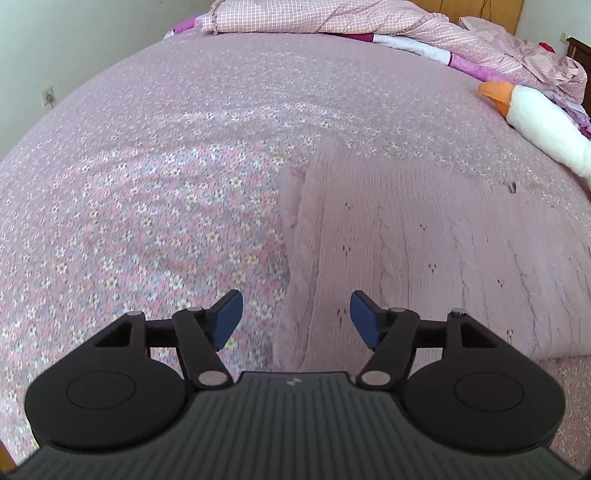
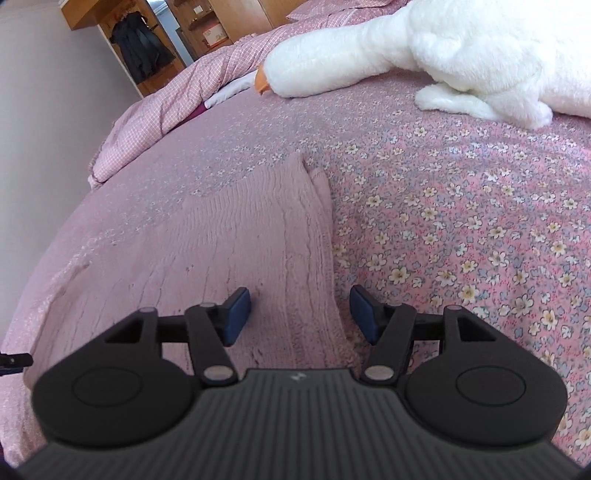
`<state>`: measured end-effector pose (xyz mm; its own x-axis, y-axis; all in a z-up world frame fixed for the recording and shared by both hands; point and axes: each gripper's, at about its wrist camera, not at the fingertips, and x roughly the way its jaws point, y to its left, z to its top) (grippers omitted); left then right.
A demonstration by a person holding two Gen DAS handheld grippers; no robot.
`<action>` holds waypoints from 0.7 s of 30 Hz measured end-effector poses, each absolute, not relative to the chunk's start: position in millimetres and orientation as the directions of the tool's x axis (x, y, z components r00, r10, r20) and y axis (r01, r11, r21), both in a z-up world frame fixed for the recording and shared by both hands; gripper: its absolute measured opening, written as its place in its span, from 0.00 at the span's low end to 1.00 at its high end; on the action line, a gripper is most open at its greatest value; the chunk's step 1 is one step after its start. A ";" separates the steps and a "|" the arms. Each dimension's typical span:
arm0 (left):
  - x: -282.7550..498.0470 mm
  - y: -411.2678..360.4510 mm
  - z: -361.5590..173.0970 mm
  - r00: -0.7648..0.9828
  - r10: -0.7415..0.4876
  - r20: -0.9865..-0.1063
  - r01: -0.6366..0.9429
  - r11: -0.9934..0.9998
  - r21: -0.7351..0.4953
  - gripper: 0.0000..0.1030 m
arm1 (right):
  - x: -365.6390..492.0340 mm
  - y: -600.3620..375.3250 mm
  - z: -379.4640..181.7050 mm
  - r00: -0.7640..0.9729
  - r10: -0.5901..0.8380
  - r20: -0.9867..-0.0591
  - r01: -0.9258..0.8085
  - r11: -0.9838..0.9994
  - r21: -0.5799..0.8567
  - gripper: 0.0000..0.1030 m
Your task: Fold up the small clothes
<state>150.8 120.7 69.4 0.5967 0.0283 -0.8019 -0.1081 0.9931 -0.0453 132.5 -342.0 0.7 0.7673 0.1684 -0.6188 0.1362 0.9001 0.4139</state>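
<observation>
A pink knit garment (image 1: 424,240) is lying flat on the flowered bedspread (image 1: 147,184), its ribbing and cable lines running away from both cameras, so its long axis seems to be stretching from the near edge of the bed toward the pillows. The left gripper (image 1: 296,319) is hovering over the garment's left side edge, fingers spread wide and holding nothing; the edge is passing between them, the right finger over knit, the left over bedspread. The right gripper (image 2: 300,314) is doing the mirror of that at the opposite side edge (image 2: 325,258), likewise spread and empty, the edge running up between its fingers. Neither looks nearer than the other; each is sitting just above its own edge, near the garment's closer end. Whether the pads are touching cloth, I cannot tell. My guess: both are lining up to pinch the near corners, so what matters is that each edge lies between the open fingers and runs straight ahead. Beyond the garment, a white plush goose (image 2: 406,55) is lying across the far right of the bed, well apart from it, and a rumpled checked quilt (image 1: 314,16) is heaped at the head. Nothing is standing between the fingers and the knit.
</observation>
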 end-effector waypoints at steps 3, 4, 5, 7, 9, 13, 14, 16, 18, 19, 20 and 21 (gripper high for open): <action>148.2 119.4 68.3 0.590 0.042 -0.807 -0.112 0.993 -0.030 0.69 | 135.2 -342.5 1.3 0.748 0.243 -0.618 0.105 0.876 0.471 0.62; 147.6 118.7 67.7 0.588 0.049 -0.807 -0.113 0.993 -0.021 0.69 | 136.0 -342.1 0.8 0.741 0.275 -0.613 0.091 0.863 0.496 0.62; 147.7 118.4 66.9 0.587 0.055 -0.808 -0.114 0.993 -0.016 0.69 | 136.3 -341.7 0.3 0.737 0.293 -0.609 0.086 0.853 0.514 0.62; 147.2 118.2 65.7 0.584 0.053 -0.810 -0.118 0.993 -0.019 0.69 | 136.4 -342.0 -1.3 0.739 0.303 -0.602 0.085 0.844 0.529 0.62; 147.3 118.1 64.7 0.578 0.045 -0.815 -0.118 0.993 -0.029 0.69 | 136.0 -346.1 -4.2 0.746 0.322 -0.583 0.087 0.821 0.564 0.61; 147.3 115.4 63.1 0.573 0.046 -0.818 -0.105 0.994 -0.018 0.69 | 137.2 -356.4 -8.9 0.730 0.369 -0.576 0.090 0.783 0.616 0.34; 147.3 114.7 63.0 0.573 0.047 -0.818 -0.103 0.995 -0.016 0.69 | 136.1 -359.0 -9.9 0.731 0.381 -0.567 0.087 0.772 0.630 0.34; 147.5 113.9 62.9 0.573 0.049 -0.818 -0.102 0.995 -0.012 0.69 | 134.5 -362.8 -12.2 0.733 0.390 -0.557 0.096 0.752 0.652 0.34; 147.6 112.3 63.0 0.572 0.051 -0.819 -0.100 0.995 -0.008 0.69 | 132.9 -364.5 -14.3 0.739 0.391 -0.549 0.105 0.737 0.667 0.35; 147.5 111.4 63.1 0.572 0.053 -0.819 -0.099 0.995 -0.005 0.69 | 132.1 -364.6 -15.1 0.742 0.390 -0.544 0.106 0.734 0.670 0.35; 148.0 111.3 62.9 0.572 0.054 -0.818 -0.099 0.995 -0.003 0.69 | 131.1 -365.6 -15.8 0.745 0.390 -0.541 0.106 0.732 0.674 0.36; 147.9 110.9 63.0 0.573 0.056 -0.818 -0.099 0.995 -0.001 0.69 | 129.1 -367.9 -16.8 0.747 0.391 -0.537 0.106 0.728 0.677 0.36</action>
